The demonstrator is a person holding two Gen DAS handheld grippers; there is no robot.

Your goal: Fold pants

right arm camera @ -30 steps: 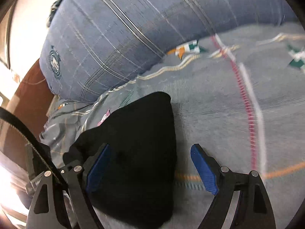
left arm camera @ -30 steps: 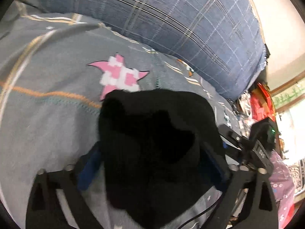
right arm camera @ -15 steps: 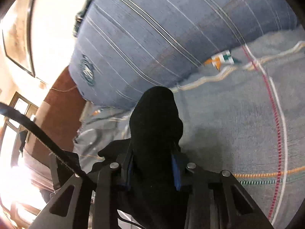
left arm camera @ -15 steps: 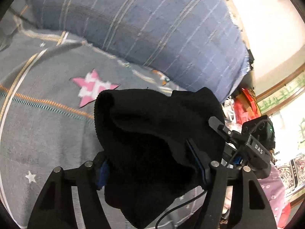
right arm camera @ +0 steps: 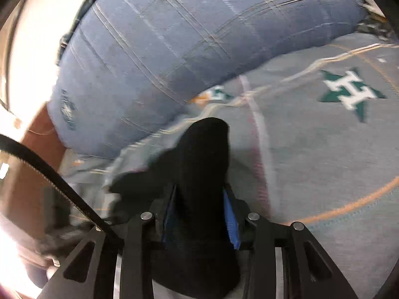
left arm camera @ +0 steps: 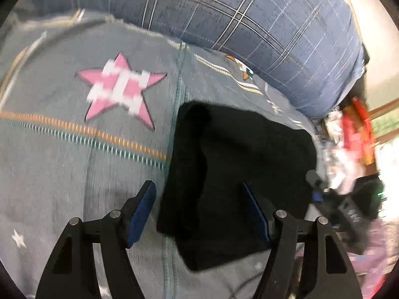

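Observation:
The black pants point(left arm camera: 237, 162) are a folded bundle low over the grey bedspread point(left arm camera: 62, 174), right of a pink star print point(left arm camera: 119, 87). My left gripper point(left arm camera: 198, 184) is shut on their near left part. Its left pad meets the cloth's edge, and cloth spreads past its right finger. The right gripper point(left arm camera: 331, 199) shows blurred at the bundle's right side. In the right wrist view my right gripper point(right arm camera: 199, 189) pinches a narrow ridge of the pants point(right arm camera: 204, 154), which sticks up between the blue pads. Its jaws are opening slightly, with the cloth still pressed between them.
A big blue plaid pillow point(left arm camera: 249, 25) point(right arm camera: 174, 49) lies across the far side of the bed. Red and mixed clutter point(left arm camera: 356, 129) sits beyond the bed's right edge. A brown wooden board point(right arm camera: 37, 137) and a black strap point(right arm camera: 37, 159) are at the left. A green star print point(right arm camera: 349, 92) marks the spread.
Both grippers, open around the pants a second ago, closed on them and rose. The bunched-up bundle now hangs flatter, further right of the pink star.

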